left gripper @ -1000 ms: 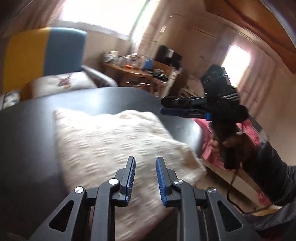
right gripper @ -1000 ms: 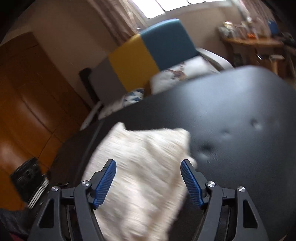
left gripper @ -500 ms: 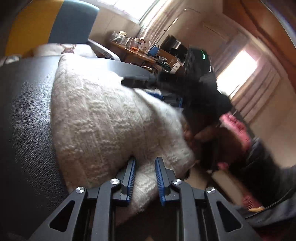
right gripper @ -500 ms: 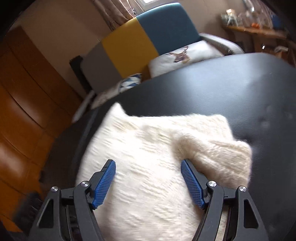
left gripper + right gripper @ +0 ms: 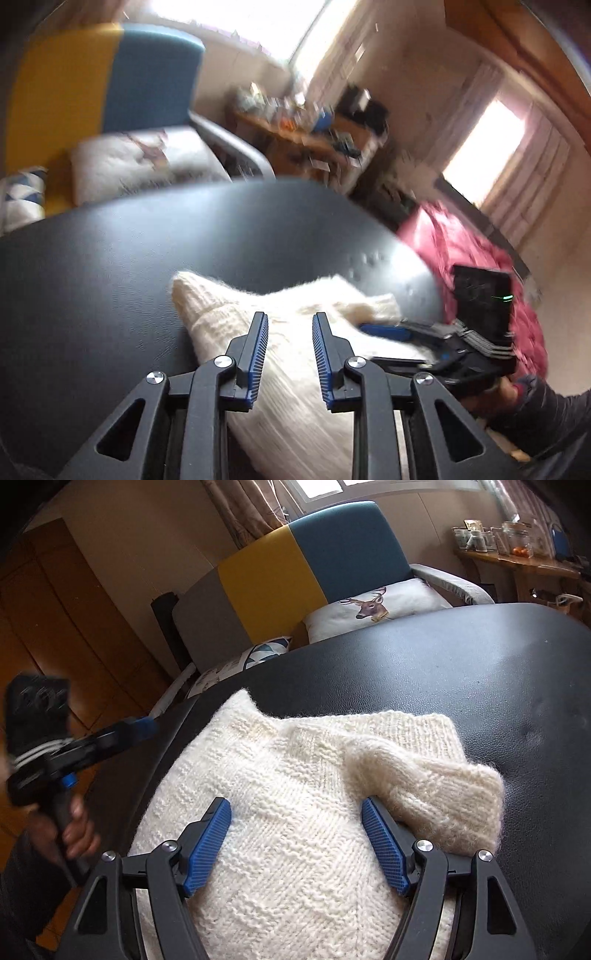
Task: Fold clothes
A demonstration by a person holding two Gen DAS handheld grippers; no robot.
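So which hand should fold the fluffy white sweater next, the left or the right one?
Probably the right. The right gripper sits open, low over the white sweater, beside its bunched sleeve. The left gripper, open too, seems off near the table edge.

Cream sweater [image 5: 306, 812] runs off the bottom edge; desk clutter [image 5: 295, 114] is blurred

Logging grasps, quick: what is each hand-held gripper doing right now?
Left hand-held gripper: open, holding nothing.
Right hand-held gripper: open wide over the sweater, holding nothing.
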